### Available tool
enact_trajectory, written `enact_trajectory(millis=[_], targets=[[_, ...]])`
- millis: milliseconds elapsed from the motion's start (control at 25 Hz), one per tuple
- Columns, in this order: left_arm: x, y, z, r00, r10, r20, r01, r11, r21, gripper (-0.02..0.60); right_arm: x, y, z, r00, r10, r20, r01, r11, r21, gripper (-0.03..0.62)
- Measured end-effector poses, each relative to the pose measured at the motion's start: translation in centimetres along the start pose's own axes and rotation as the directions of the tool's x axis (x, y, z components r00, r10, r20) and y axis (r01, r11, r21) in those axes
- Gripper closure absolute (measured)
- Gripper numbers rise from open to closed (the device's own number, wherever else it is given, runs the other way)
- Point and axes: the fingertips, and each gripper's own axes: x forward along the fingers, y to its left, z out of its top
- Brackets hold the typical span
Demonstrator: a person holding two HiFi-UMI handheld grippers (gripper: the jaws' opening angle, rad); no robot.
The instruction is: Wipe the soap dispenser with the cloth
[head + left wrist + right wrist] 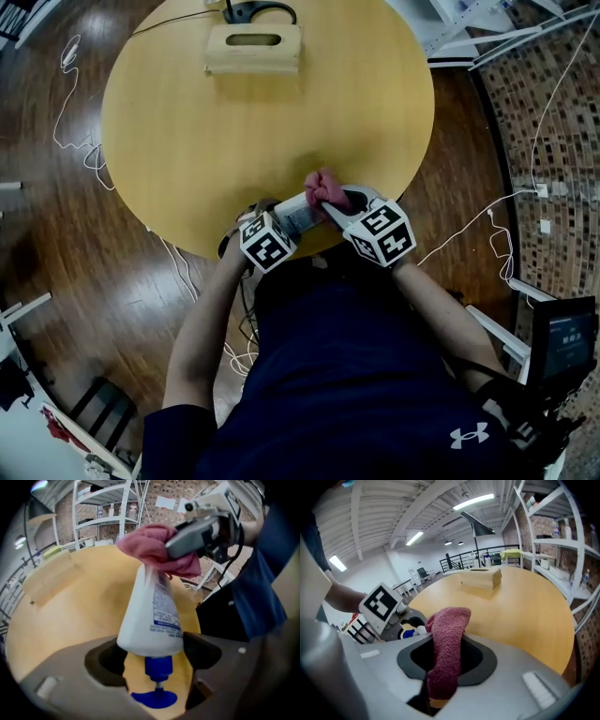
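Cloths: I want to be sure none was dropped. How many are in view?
1: the pink cloth, pinched in the right gripper, draped over the soap dispenser's far end. Another could lie hidden below the table edge.

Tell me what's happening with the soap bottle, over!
Left gripper wide around soap dispenser shoulder, grip unclear. Right gripper shut on cloth, cloth against dispenser's base. Nothing blocking.

White Under Armour logo [469, 434] on the person's dark shirt [356, 375]. The label [165, 613] on the soap dispenser [138, 620] is too blurred to read.
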Motion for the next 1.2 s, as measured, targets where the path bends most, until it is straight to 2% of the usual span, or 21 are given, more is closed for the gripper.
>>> enact_trajectory(millis=[80, 160, 240, 320, 400, 600, 760, 840, 920, 960, 1040, 1120, 1200], targets=[[-0.2, -0.1, 0.2, 0.999, 0.042, 0.006, -0.042, 0.999, -0.023, 0.206, 1.1, 2.2, 2.5, 1.0, 0.015, -0.006, -0.015, 0.994, -0.113, 0.491], [-0.4, -0.2, 0.4, 0.998, 0.068, 0.015, -0.068, 0.997, -0.046, 0.206, 2.6, 5.3, 4.2, 0.997, 0.056, -0.047, -0.065, 0.973, -0.22, 0.491], [-0.6, -0.3, 0.5, 0.996, 0.09, 0.018, -0.089, 0.995, -0.043, 0.207, 4.0, 7.6, 4.6, 0.991, 0.091, -0.099, -0.115, 0.955, -0.274, 0.491], [-0.8, -0.6, 0.6, 0.995, 0.103, 0.013, -0.103, 0.995, -0.018, 0.207, 4.7, 8.4, 3.7, 0.986, 0.104, -0.132, -0.138, 0.951, -0.277, 0.491], [-0.7, -0.9, 0.6, 0.994, 0.106, 0.008, -0.106, 0.994, 0.003, 0.207, 4.6, 7.8, 2.7, 0.986, 0.091, -0.14, -0.127, 0.953, -0.277, 0.491], [-0.5, -1.1, 0.3, 0.994, 0.108, -0.004, -0.108, 0.994, 0.015, 0.207, 2.9, 3.2, 1.8, 0.995, 0.0, -0.095, -0.019, 0.98, -0.2, 0.491], [-0.2, -1.0, 0.0, 0.99, 0.135, -0.032, -0.133, 0.989, 0.063, 0.207, 1.8, -1.4, 0.2, 0.993, -0.08, -0.081, 0.071, 0.991, -0.117, 0.491], [0.0, -0.8, 0.0, 0.984, 0.17, -0.052, -0.164, 0.981, 0.105, 0.207, 1.3, -2.8, -0.3, 0.989, -0.112, -0.093, 0.105, 0.991, -0.084, 0.491], [0.2, -0.4, -0.1, 0.971, 0.228, -0.077, -0.211, 0.961, 0.179, 0.209, 0.9, -2.7, 0.1, 0.985, -0.138, -0.1, 0.128, 0.986, -0.105, 0.491], [0.2, -0.2, -0.1, 0.963, 0.256, -0.088, -0.232, 0.948, 0.217, 0.21, 0.9, -1.6, 0.8, 0.987, -0.129, -0.093, 0.116, 0.984, -0.132, 0.491], [0.3, -0.1, -0.1, 0.952, 0.289, -0.098, -0.256, 0.932, 0.258, 0.212, 1.5, 2.2, 2.1, 0.995, -0.047, -0.093, 0.028, 0.981, -0.19, 0.491], [0.3, -0.2, 0.1, 0.951, 0.293, -0.096, -0.261, 0.931, 0.254, 0.213, 2.6, 5.7, 2.2, 0.991, 0.033, -0.133, -0.068, 0.961, -0.269, 0.491], [0.3, -0.5, 0.2, 0.953, 0.289, -0.091, -0.26, 0.935, 0.24, 0.213, 3.2, 6.8, 1.4, 0.986, 0.045, -0.158, -0.096, 0.938, -0.333, 0.491]])
